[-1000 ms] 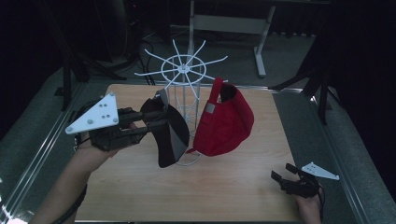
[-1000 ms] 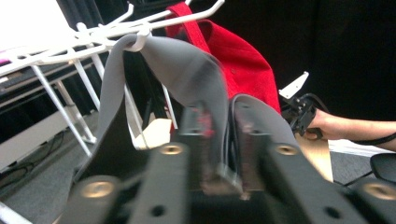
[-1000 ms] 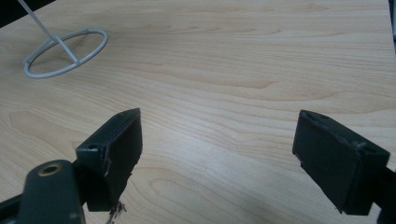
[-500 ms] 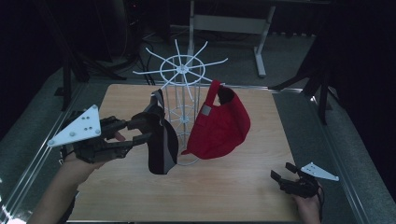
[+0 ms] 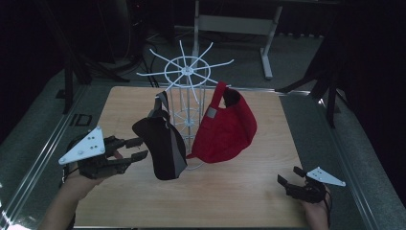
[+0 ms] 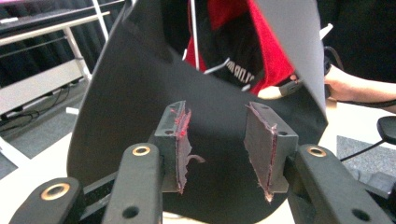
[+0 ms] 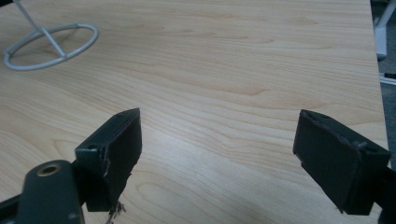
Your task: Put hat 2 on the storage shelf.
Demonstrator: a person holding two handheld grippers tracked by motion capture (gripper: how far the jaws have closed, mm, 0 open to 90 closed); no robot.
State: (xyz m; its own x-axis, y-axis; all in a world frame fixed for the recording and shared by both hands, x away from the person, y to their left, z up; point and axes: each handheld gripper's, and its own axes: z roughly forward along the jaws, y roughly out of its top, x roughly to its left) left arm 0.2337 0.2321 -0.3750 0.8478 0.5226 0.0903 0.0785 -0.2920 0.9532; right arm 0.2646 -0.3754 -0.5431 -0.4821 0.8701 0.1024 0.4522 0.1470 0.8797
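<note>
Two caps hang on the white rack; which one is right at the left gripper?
The black cap, hanging on the rack's left side just beyond the open left gripper; the red cap hangs farther right.

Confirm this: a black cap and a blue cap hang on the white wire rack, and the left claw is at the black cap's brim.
Not quite: the second cap is red, not blue, as the high view shows. The rest holds: it and the black cap hang on the white wire rack, with the left claw at the black cap's brim.

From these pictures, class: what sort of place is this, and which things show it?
Probably a lab or workshop set up for recording: a wooden table in a dark room, a white wire rack hung with caps, and a metal desk frame behind.
</note>
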